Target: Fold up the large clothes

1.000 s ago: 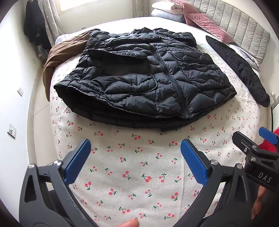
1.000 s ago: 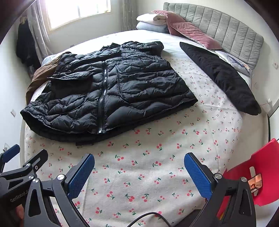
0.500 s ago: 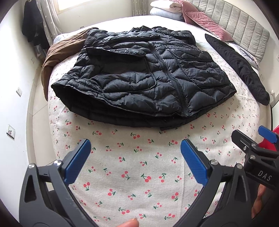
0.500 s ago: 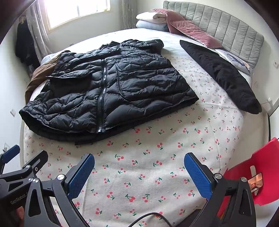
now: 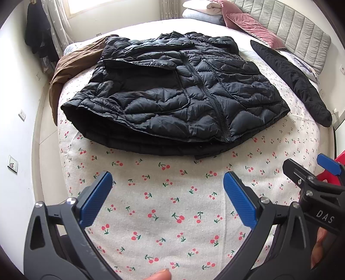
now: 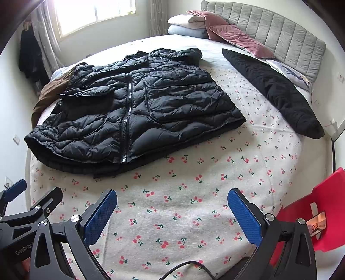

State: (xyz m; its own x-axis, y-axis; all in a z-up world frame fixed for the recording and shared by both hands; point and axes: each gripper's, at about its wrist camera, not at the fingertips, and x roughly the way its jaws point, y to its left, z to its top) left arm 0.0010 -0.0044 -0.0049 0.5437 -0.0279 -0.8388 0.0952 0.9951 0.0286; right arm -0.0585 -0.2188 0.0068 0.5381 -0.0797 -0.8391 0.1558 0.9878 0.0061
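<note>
Black puffer jacket (image 5: 179, 94): larger in both views than half a second ago, both tongs having drawn nearer; zipped, sleeves folded in, flat at bed centre. Left tongs (image 5: 166, 193) and right tongs (image 6: 172, 213): pads spread wide, empty, over cherry-print bedspread (image 5: 163, 206) at 6 o'clock of the jacket. Brown garment (image 5: 69, 69) at 10 o'clock; black coat (image 6: 273, 92) at 2 o'clock; grey headboard (image 6: 280, 34), pink pillow (image 6: 235, 36), window (image 6: 94, 13) beyond.

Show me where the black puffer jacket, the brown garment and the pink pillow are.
black puffer jacket (image 6: 138, 112), right wrist view, on its zipper front.
brown garment (image 5: 71, 66), left wrist view, on its draped fabric.
pink pillow (image 6: 235, 36), right wrist view, on its top face.
</note>
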